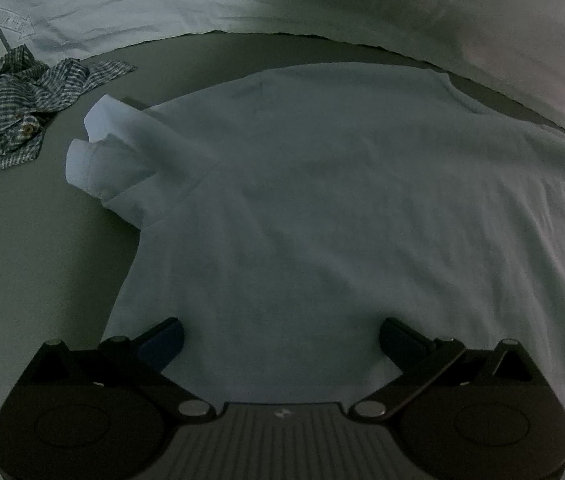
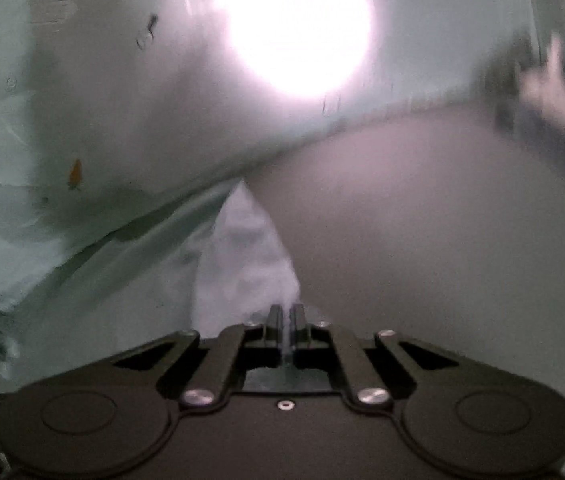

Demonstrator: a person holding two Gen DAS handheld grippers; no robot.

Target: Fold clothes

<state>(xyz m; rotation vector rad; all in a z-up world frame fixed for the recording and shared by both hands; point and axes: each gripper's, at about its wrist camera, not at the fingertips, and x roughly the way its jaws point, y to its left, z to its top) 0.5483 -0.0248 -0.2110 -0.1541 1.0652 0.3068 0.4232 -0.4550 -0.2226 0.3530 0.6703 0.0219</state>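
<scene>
Pale shirt laid out for folding, one corner pinched

Left gripper [image 1: 280,340] hangs wide open over the white shirt [image 1: 322,200] spread flat on the desk [image 1: 34,264], holding nothing; right gripper [image 2: 286,316] is clamped on a shirt corner [image 2: 246,264], probably to fold it. No containers visible.

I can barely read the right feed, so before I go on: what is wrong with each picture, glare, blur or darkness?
Right wrist view: a blown-out glare spot washes the top centre, and the whole frame is smeared with blur; only the right gripper, shut on white cloth, reads clearly. Left wrist view: sharp but dim, with fisheye bending at the edges; the white shirt is plain.
</scene>
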